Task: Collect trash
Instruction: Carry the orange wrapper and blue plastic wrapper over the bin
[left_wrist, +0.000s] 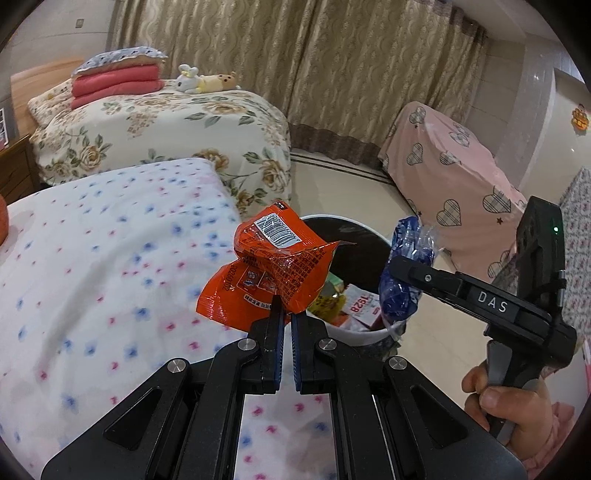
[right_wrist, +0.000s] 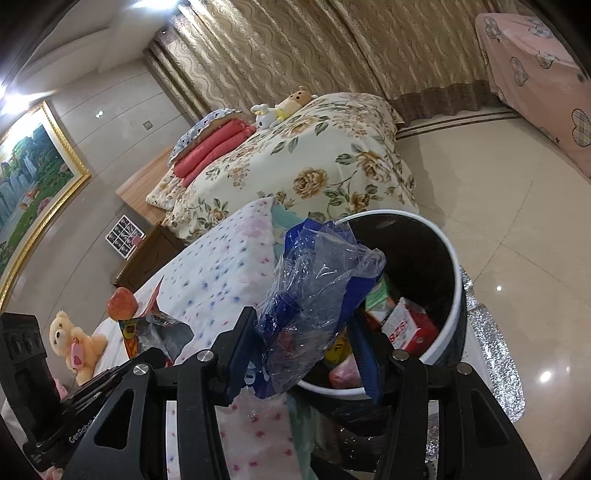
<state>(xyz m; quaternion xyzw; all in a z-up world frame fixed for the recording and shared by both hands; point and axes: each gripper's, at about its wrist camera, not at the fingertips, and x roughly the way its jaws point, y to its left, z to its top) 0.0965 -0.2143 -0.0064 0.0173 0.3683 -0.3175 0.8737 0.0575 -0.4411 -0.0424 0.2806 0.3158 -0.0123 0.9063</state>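
My left gripper (left_wrist: 286, 314) is shut on a crumpled orange snack wrapper (left_wrist: 275, 267) and holds it at the bed's edge, beside the white trash bin (left_wrist: 369, 334). My right gripper (right_wrist: 306, 332) has its fingers spread wide, with a blue and clear plastic wrapper (right_wrist: 314, 291) between them, resting against the left finger over the bin's near rim (right_wrist: 456, 295). The right gripper and its wrapper (left_wrist: 400, 280) also show in the left wrist view above the bin's right side. The bin holds several packets and cartons.
A bed with a dotted white sheet (left_wrist: 110, 277) lies left of the bin. Another crumpled wrapper (right_wrist: 155, 325) and a teddy bear (right_wrist: 74, 343) lie on it. A floral bed (left_wrist: 166, 129) stands behind. A pink covered piece of furniture (left_wrist: 461, 177) stands at right on tiled floor.
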